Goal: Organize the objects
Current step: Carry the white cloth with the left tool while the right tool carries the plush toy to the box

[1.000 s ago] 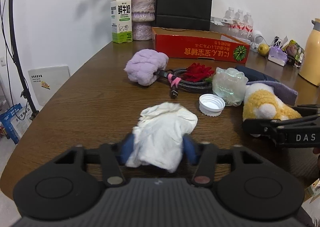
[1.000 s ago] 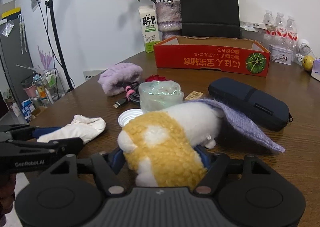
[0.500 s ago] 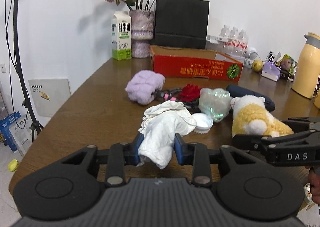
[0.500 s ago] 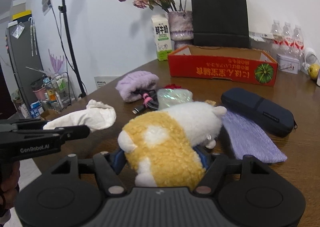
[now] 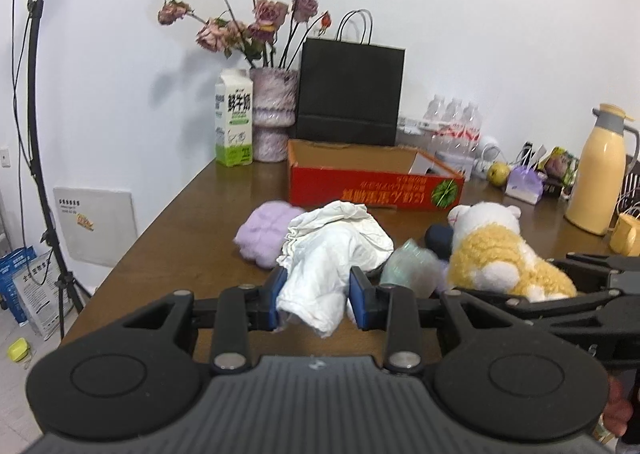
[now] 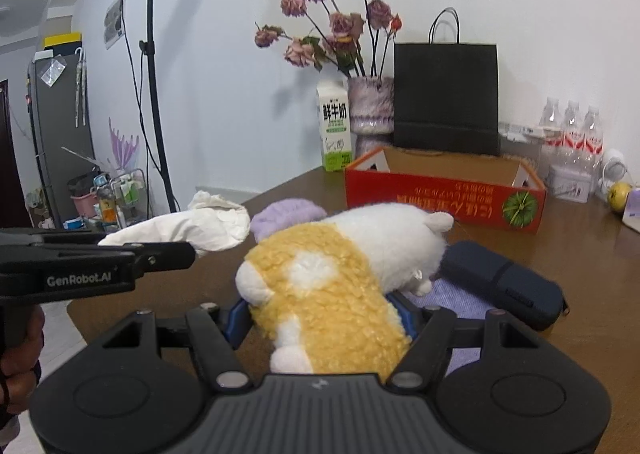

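Both loads up off the surface point(image 5: 168, 238) right now. Left tongs point(image 5: 316, 294) pinched narrow on the white cloth point(image 5: 332, 254), blue pads point(image 5: 276, 294) squeezing a bunched fold, loose end drooping below, rest flopping out front. Right tongs point(image 6: 320, 318) spread fairly wide but clamped on the plush toy point(image 6: 332, 274), gripped around the yellow rear half, white head end sticking out ahead over the dark zip case point(image 6: 504, 286) and the purple knit cloth point(image 6: 452, 294).

Handling guess: cloth looks featherweight and totally limp, no slip worry, just trailing ends ready to snag, so a grab at a thick bunch near the middle seems right. Plush looks light, squashy and springy; fur compresses, so a grip around the fat body beats an ear or a foot. Front-heavy overhang could sag a bit.

Red cardboard box point(image 6: 440, 189) sits open further back, well apart from both loads, looks like the obvious drop spot. Fuzzy lilac bundle point(image 5: 264, 238) and a clear crumpled plastic thing point(image 5: 408, 266) waiting on the surface underneath, by the look of it.
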Demonstrator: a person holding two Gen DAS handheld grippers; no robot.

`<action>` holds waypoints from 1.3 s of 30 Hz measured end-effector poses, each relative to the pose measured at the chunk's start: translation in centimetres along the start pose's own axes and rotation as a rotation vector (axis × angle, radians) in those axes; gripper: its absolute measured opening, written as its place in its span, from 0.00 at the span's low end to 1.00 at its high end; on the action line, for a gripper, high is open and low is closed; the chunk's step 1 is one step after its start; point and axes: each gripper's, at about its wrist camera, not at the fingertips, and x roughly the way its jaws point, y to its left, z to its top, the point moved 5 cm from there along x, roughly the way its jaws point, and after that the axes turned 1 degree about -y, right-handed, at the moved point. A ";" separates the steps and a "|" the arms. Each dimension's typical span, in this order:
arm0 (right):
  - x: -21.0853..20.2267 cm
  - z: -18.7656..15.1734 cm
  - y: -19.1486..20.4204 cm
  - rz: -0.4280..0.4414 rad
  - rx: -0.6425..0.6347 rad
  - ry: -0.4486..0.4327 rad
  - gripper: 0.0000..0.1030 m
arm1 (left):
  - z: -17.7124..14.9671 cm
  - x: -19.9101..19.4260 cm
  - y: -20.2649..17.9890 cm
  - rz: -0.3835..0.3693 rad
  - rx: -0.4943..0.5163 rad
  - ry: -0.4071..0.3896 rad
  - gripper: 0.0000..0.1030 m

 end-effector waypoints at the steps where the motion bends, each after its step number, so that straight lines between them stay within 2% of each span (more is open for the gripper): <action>1: -0.2 0.3 -0.1 -0.003 -0.002 -0.006 0.65 | 0.3 0.0 -0.3 -0.003 0.001 -0.007 0.33; 8: -0.6 2.2 -1.1 -0.027 -0.014 -0.044 0.65 | 2.8 0.6 -2.1 -0.021 -0.007 -0.050 0.33; 20: 0.5 5.7 -4.2 -0.054 -0.026 -0.099 0.65 | 6.5 3.9 -3.8 -0.033 -0.054 -0.052 0.33; 28: 2.4 8.6 -6.9 -0.056 -0.004 -0.132 0.65 | 9.5 6.8 -5.0 -0.040 -0.074 -0.054 0.33; 39: 6.4 12.7 -10.4 -0.041 -0.017 -0.143 0.65 | 13.4 12.1 -6.0 -0.010 -0.094 -0.043 0.33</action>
